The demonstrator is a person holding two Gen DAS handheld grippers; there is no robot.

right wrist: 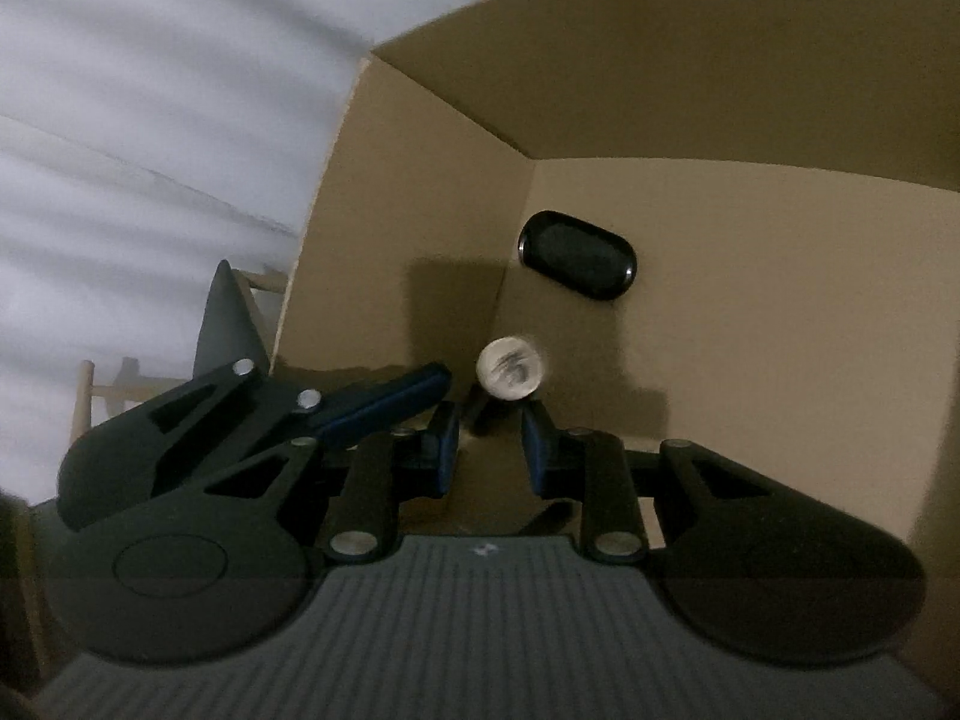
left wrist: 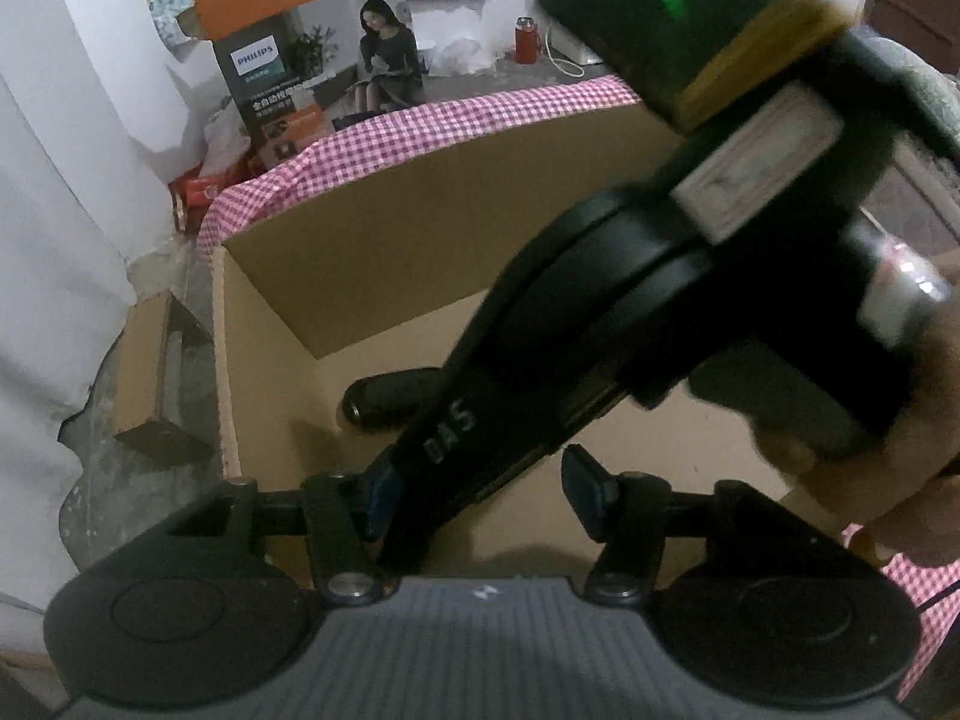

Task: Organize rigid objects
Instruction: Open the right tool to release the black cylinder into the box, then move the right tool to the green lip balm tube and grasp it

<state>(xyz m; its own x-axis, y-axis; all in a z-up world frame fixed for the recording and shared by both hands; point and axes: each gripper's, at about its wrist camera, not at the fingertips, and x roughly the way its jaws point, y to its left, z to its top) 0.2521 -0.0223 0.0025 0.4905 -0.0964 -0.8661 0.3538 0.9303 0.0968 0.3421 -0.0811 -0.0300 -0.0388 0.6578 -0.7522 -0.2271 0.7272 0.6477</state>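
Left tool: the left tool (left wrist: 474,495) hangs over the cardboard box (left wrist: 384,228) with its jaws apart. Only the body of the other tool passes between them; I see no object held.
Right tool: the right tool (right wrist: 491,441) reaches into the box, jaws narrow. A small round disc (right wrist: 511,369) with a dark mark on its pale face sits just ahead of the pads. I cannot tell if the pads still pinch it or if it is already free.
Task things: a black oval case (right wrist: 577,255) lies on the box floor near the back corner. The disc is near it, a little apart.
Risk one: both tools crowd the same opening, so I think they can knock each other and spoil the placing.
Risk two: if the disc drops from here it may roll or bounce against the case, because it is round and hard.
Surface: the box stands on a bench covered with a red checked cloth (left wrist: 480,108).
Room: white curtains (right wrist: 150,120) at one side, a printed carton (left wrist: 312,60) and a red bottle (left wrist: 526,39) behind. The light is dim.
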